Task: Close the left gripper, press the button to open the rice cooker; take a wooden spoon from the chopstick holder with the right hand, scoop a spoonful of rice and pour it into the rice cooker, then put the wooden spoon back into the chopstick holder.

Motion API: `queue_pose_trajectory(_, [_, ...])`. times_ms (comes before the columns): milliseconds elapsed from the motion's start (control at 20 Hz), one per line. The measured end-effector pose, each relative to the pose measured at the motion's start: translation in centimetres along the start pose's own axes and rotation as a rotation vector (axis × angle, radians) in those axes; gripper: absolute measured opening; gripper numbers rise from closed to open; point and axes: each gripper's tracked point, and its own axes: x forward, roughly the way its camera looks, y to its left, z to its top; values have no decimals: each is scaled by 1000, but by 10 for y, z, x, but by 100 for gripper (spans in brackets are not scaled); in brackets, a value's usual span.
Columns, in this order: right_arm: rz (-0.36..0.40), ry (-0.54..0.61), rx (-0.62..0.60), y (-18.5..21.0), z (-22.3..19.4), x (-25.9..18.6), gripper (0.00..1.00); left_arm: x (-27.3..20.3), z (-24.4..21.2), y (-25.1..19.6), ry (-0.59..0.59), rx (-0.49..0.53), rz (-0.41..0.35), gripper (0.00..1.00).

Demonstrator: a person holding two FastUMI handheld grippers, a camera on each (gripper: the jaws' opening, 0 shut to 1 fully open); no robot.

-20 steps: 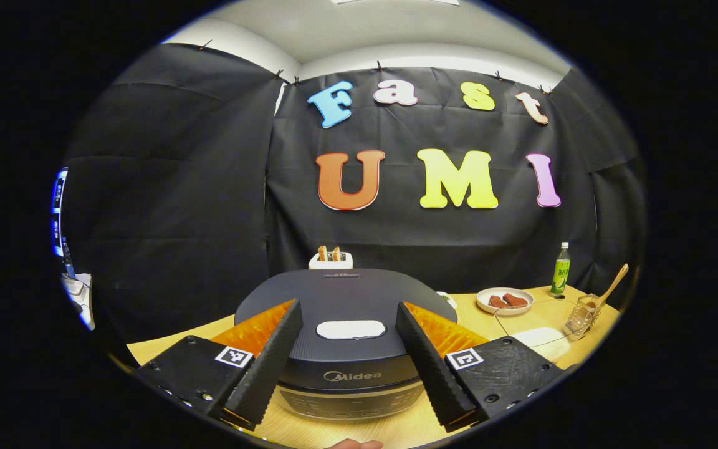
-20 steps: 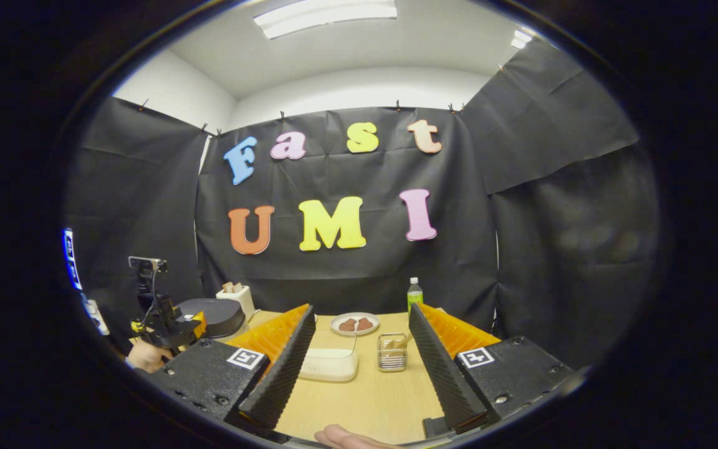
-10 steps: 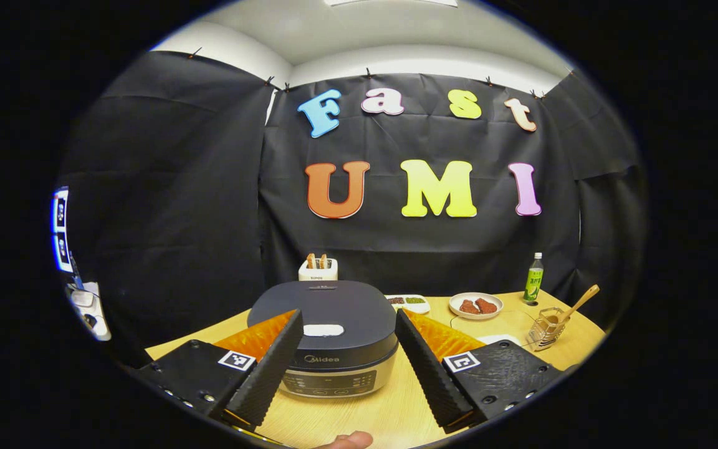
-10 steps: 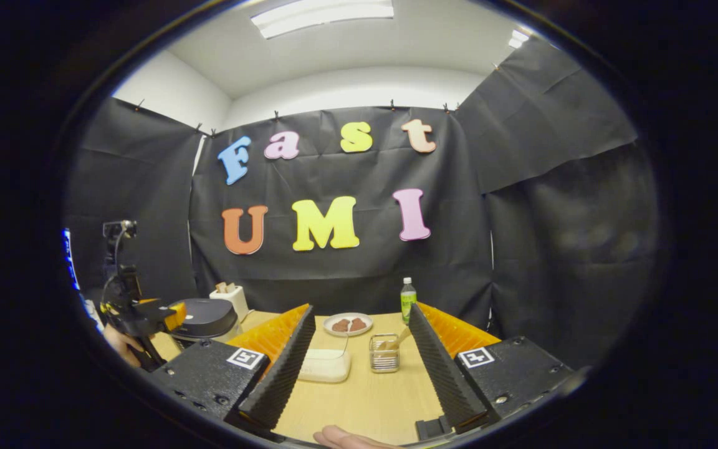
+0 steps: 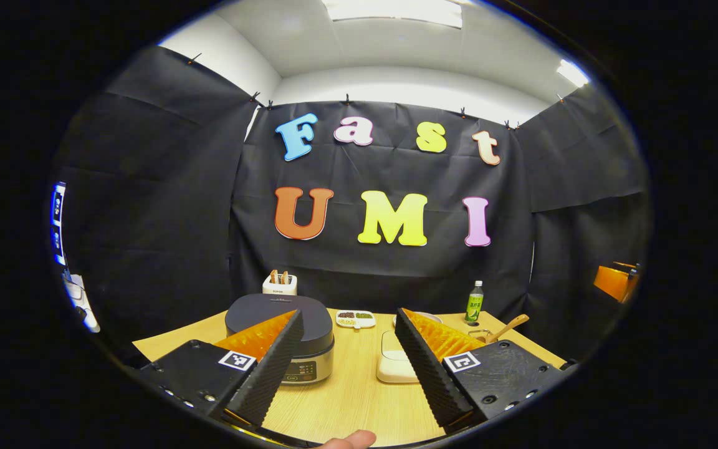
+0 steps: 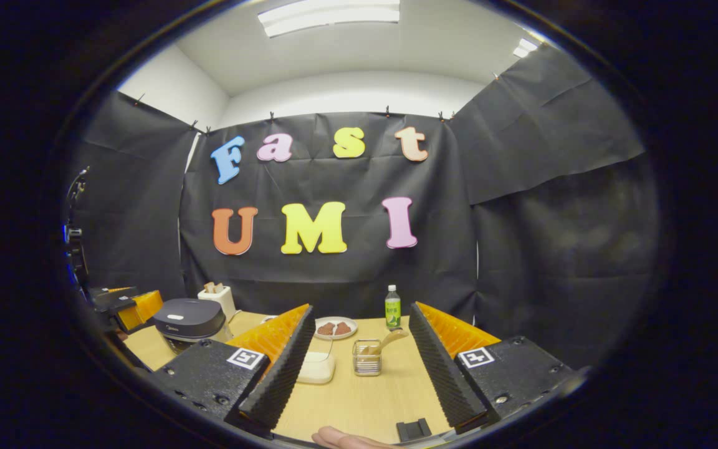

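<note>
Left gripper and right gripper both spread wide over bare table, rice cooker lid down near left edge, wooden spoon in chopstick holder

Left claw and right claw both level above the tabletop, fingers spread wide, nothing between them.

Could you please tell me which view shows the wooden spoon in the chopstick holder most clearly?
The right gripper view: the wooden spoon leans in the chopstick holder, unobstructed between the tool's fingers. In the left gripper view, the spoon appears small, the holder mostly hidden behind a finger.
</note>
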Motion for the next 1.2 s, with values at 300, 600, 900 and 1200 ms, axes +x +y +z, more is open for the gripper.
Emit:
queue_pose_trajectory(300, [-23, -11, 12, -6, 2, -7, 98, -35, 3, -26, -49, 79, -62, 94])
queue_pose_trajectory(600, [24, 13, 36, 8, -10, -3, 98, -45, -3, -52, -80, 139, -105, 94])
queue_pose_trajectory(900, [48, 23, 15, 12, -20, -2, 96, -43, -4, -40, -68, 80, -77, 96])
queue_pose_trajectory(1200, [44, -15, 2, 10, -11, -11, 96, -47, 11, -31, -80, 36, -59, 96])
